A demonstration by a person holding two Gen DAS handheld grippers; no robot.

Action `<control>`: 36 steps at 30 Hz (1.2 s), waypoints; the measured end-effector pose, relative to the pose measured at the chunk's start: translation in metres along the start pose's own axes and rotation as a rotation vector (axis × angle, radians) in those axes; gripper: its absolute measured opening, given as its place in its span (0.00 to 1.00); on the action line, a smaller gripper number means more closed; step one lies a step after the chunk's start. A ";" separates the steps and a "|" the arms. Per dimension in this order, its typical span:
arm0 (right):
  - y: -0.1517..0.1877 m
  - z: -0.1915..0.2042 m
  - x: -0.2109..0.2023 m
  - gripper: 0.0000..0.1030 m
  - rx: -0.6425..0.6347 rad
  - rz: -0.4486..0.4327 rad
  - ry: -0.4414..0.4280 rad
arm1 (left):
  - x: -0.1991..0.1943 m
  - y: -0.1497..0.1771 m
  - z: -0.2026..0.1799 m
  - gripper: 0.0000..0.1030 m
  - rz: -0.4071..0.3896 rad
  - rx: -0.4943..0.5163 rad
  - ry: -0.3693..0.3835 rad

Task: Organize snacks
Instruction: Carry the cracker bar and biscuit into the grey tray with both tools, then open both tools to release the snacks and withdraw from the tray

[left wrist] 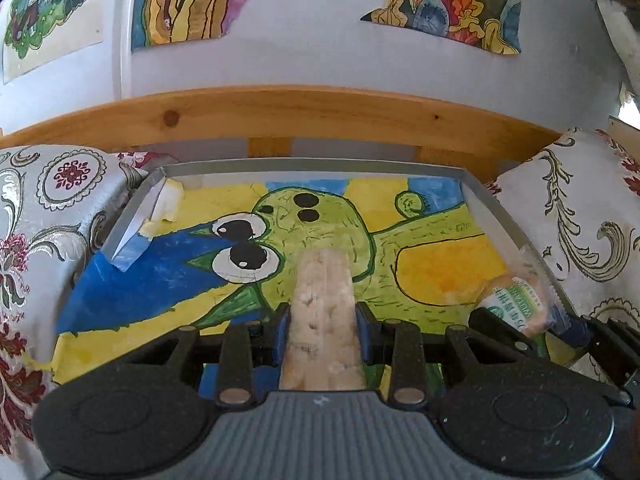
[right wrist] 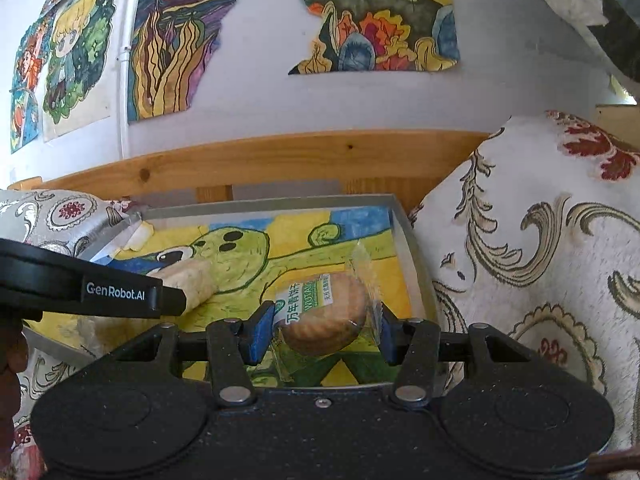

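My left tongs pinch a pale snack bar and my right tongs pinch a wrapped biscuit, both over the painted tray, hemmed between patterned cushions.

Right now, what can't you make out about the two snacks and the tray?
- Pale snack bar, left wrist view: near end hidden behind the left gripper.
- Wrapped biscuit, right wrist view: label partly hidden by the right gripper.
- Tray: near edge hidden by the grippers in both views.
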State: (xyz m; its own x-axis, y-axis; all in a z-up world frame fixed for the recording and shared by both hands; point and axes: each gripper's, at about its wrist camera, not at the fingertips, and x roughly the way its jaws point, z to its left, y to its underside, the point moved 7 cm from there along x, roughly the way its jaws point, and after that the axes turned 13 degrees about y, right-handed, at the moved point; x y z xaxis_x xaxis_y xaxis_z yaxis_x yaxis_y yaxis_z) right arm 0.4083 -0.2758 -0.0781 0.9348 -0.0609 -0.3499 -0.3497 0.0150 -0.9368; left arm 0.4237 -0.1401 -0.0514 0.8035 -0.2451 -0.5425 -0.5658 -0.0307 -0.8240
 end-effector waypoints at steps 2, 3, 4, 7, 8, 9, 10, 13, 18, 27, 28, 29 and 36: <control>0.001 0.000 0.001 0.54 -0.006 0.005 0.005 | 0.000 0.000 0.000 0.38 0.003 -0.002 0.001; 0.001 0.000 0.001 0.57 -0.006 0.005 0.006 | 0.000 0.000 0.001 0.39 0.005 -0.006 -0.001; 0.001 0.000 0.001 0.59 -0.007 0.007 0.010 | -0.002 0.001 0.001 0.43 0.002 -0.010 0.001; 0.000 -0.001 0.000 0.70 -0.014 -0.004 0.020 | -0.006 0.001 0.004 0.59 -0.009 -0.020 0.001; 0.000 -0.001 -0.001 0.77 -0.016 -0.009 0.023 | -0.008 0.001 0.005 0.63 -0.015 -0.024 0.001; -0.001 -0.001 -0.003 0.82 -0.016 -0.014 0.028 | -0.011 0.001 0.007 0.70 -0.025 -0.030 0.002; -0.002 -0.001 -0.004 0.83 -0.015 -0.020 0.032 | -0.014 0.000 0.008 0.75 -0.036 -0.036 0.003; -0.004 -0.002 -0.008 0.87 -0.022 -0.030 0.047 | -0.027 -0.004 0.013 0.86 -0.072 -0.053 -0.004; -0.012 -0.005 -0.025 0.99 -0.010 -0.066 0.061 | -0.057 -0.006 0.024 0.99 -0.145 -0.084 -0.042; -0.022 -0.013 -0.083 0.99 0.013 -0.132 0.075 | -0.121 0.008 0.037 0.99 -0.215 -0.089 -0.087; -0.022 -0.014 -0.091 0.99 0.011 -0.141 0.075 | -0.129 0.011 0.038 0.99 -0.220 -0.093 -0.089; -0.023 -0.014 -0.100 0.99 0.004 -0.155 0.076 | -0.137 0.014 0.039 0.99 -0.226 -0.096 -0.092; -0.019 -0.010 -0.158 0.99 -0.025 -0.234 0.083 | -0.188 0.037 0.046 0.99 -0.253 -0.104 -0.112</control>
State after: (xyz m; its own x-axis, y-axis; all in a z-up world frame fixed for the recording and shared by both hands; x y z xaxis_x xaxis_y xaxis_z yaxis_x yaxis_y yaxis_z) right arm 0.2666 -0.2763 -0.0048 0.9826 -0.1412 -0.1206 -0.1265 -0.0341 -0.9914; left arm 0.2609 -0.0504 0.0126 0.9336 -0.1087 -0.3415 -0.3563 -0.1781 -0.9172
